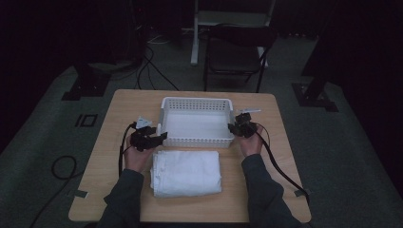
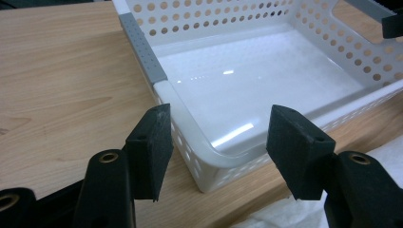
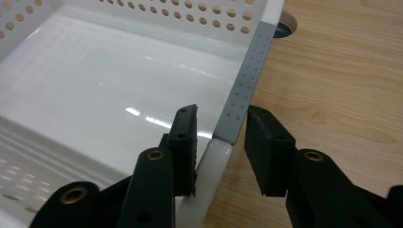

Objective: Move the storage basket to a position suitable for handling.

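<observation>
White perforated basket with grey dotted rim strips, white folded cloth, light wood-grain table.

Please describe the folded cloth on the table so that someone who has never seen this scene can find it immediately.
Start from the light wooden table in the high view. On it stands a white perforated plastic basket, empty, and directly in front of it, on the person's side, lies the folded white cloth, between the two forearms. It is the soft, flat, rectangular thing, whereas the basket is rigid and walled with holes.

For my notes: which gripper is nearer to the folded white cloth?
Left. The left gripper hangs just above the cloth's far left corner; the right gripper straddles the basket's right rim, farther off.
</observation>
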